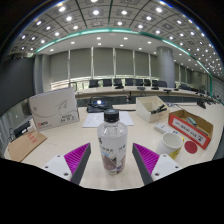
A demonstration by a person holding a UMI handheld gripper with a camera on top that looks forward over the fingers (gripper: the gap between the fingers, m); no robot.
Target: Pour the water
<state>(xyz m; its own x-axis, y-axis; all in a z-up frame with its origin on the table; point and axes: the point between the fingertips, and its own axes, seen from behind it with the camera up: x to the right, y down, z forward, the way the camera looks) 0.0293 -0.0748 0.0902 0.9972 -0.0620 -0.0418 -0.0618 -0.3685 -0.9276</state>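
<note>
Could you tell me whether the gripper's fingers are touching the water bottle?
Apart: the gripper view shows table on both sides between the bottle and the pink pads of the hand-held gripper.

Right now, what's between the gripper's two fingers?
In the gripper view, a clear water bottle with a white cap stands between the gripper fingers. A white cup sits off to the side on the table, not between them.

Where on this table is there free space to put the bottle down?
The bottle stands between the open gripper fingers. Bare table lies beyond it, before the white paper. Crowded: white cup and red box on one side, cardboard box on the other.
</note>
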